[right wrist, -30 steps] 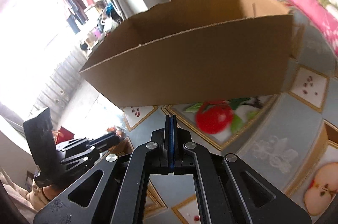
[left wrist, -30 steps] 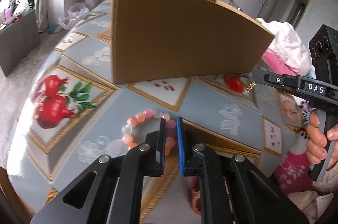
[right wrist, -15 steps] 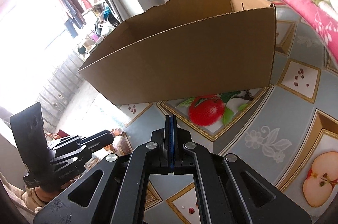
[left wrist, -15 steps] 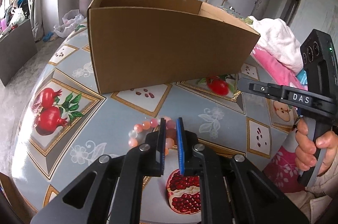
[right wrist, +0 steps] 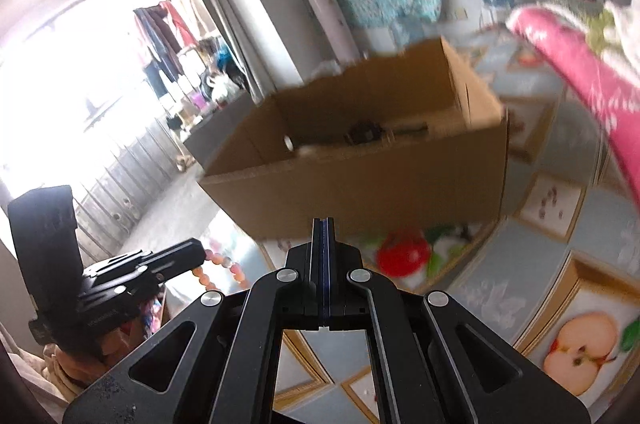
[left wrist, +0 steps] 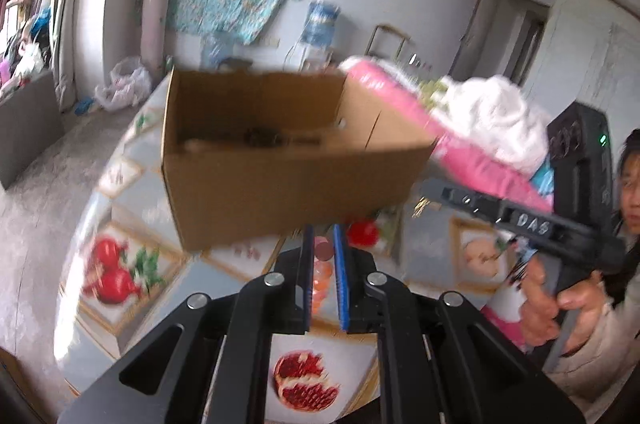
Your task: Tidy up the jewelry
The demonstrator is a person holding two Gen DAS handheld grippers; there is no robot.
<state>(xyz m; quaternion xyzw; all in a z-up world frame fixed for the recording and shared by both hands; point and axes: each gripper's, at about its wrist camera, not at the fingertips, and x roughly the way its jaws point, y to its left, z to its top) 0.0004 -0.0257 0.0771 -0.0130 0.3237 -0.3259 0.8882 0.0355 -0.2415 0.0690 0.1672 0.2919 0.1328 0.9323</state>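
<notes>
My left gripper (left wrist: 322, 244) is shut on a pink and orange bead bracelet (left wrist: 322, 266) and holds it above the table in front of the open cardboard box (left wrist: 280, 175). In the right wrist view the bracelet (right wrist: 218, 264) hangs from the left gripper's tip (right wrist: 200, 250). My right gripper (right wrist: 323, 228) is shut, and in the left wrist view a thin gold chain (left wrist: 420, 203) dangles at its tip (left wrist: 430, 185). The box (right wrist: 360, 183) holds dark items on its floor.
The table (left wrist: 132, 207) has a grey cloth with fruit pictures. A pink and white bundle of cloth (left wrist: 472, 127) lies right of the box. A person's hand (left wrist: 560, 300) holds the right gripper. A water bottle (left wrist: 320, 23) stands behind.
Both grippers have risen and now look over the box's rim into it. The left gripper has lifted the bracelet off the table.
</notes>
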